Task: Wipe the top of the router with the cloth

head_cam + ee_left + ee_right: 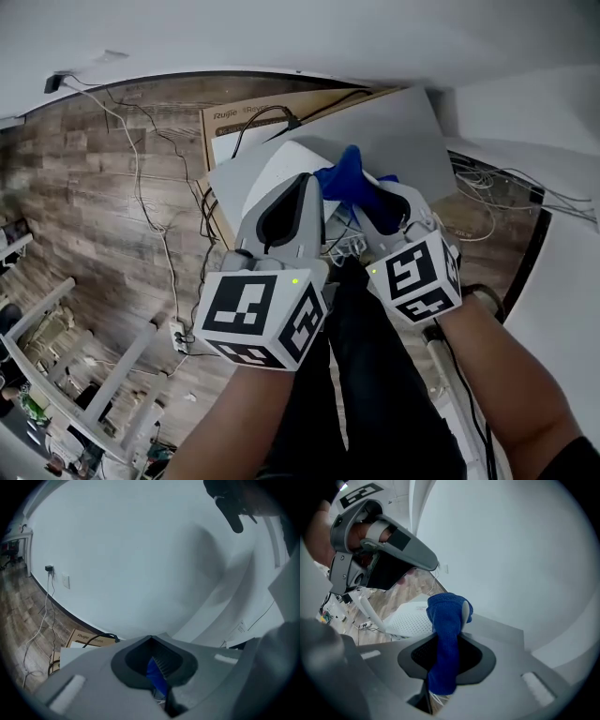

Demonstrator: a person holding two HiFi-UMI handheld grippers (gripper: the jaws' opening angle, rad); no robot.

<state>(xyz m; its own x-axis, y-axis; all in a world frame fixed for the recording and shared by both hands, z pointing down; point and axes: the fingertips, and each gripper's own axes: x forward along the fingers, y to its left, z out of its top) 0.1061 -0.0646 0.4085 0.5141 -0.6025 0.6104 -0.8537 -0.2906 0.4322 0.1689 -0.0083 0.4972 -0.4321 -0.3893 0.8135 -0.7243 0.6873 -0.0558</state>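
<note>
Wood floor (84,206) below, white wall (140,550) ahead. Right tool (461,613) clamped on blue cloth (445,644); cloth runs up between jaws, folds over tips. White perforated router (410,618) lies just beyond right tool, off to its left. Left tool (151,639) closed, nothing gripped, close beside right tool; sliver of cloth shows through gap behind its tips. Cardboard box (234,122) beyond both tools.
</note>
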